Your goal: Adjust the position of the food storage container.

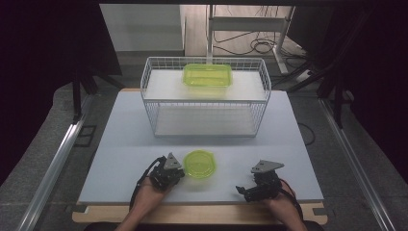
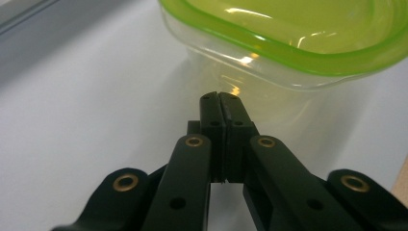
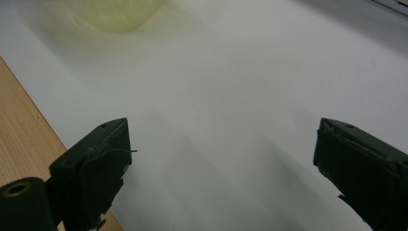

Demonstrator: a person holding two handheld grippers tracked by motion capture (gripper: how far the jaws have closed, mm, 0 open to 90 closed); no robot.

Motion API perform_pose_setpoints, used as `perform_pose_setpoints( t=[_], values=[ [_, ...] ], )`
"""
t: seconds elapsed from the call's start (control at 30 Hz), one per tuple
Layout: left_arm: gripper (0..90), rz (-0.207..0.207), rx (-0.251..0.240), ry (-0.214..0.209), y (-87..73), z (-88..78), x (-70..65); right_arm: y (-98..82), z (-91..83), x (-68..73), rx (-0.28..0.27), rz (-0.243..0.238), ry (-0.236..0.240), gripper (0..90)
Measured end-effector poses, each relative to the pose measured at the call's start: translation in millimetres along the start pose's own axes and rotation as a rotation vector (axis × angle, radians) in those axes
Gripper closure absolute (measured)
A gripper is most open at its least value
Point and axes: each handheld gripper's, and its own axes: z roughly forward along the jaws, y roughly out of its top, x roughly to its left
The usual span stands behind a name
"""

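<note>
Jaws of left gripper [image 2: 219,96] pressed together, nothing between. Round tub [image 2: 288,43] with green lid just beyond their tips, close but apart, on white table [image 1: 125,159]. Jaws of right gripper [image 3: 221,159] wide apart over bare table, tub [image 3: 115,12] well ahead of left jaw. Farther off, wire basket [image 1: 205,98] with rectangular tub [image 1: 207,75] on top shelf.

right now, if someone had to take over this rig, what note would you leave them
Left gripper: jaws shut, empty, tips right at the side wall of the round green-lidded container; contact unclear.
Right gripper: jaws open, empty, low over the white table, apart from the container.
A rectangular green-lidded container sits on top of the wire basket.
Done: nothing gripped yet.
Left: probably open the left jaws, take the round container and move it toward the basket.
</note>
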Motion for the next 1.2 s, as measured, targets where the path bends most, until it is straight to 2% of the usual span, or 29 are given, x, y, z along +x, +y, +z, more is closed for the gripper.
perform_pose_setpoints(
  t=[0.3,0.53,0.83,0.93,1.1,1.2],
  values=[
    [89.4,0.037,0.007,-0.026,9.9,13.2,-16.4,-0.1,0.7,0.6,0.001,0.001,0.003,6.4],
    [85.0,0.013,-0.017,-0.031,4.3,-1.8,-11.7,-0.6,-1.5,-0.7,-0.006,0.007,0.002,6.4],
    [61.7,-0.027,-0.089,-0.024,-12.9,-33.7,-6.6,0.1,-4.3,-1.1,-0.041,0.027,0.013,6.4],
    [52.6,-0.038,-0.109,-0.011,-18.4,-40.5,-7.0,0.2,-5.1,-1.3,-0.059,0.033,0.024,6.4],
    [39.5,-0.044,-0.116,-0.001,-28.5,-47.5,-9.3,0.8,-7.7,-1.9,-0.090,0.039,0.034,6.3],
    [34.0,-0.037,-0.098,0.025,-35.2,-49.7,-10.6,0.9,-8.6,-1.8,-0.107,0.038,0.039,6.3]
  ],
)
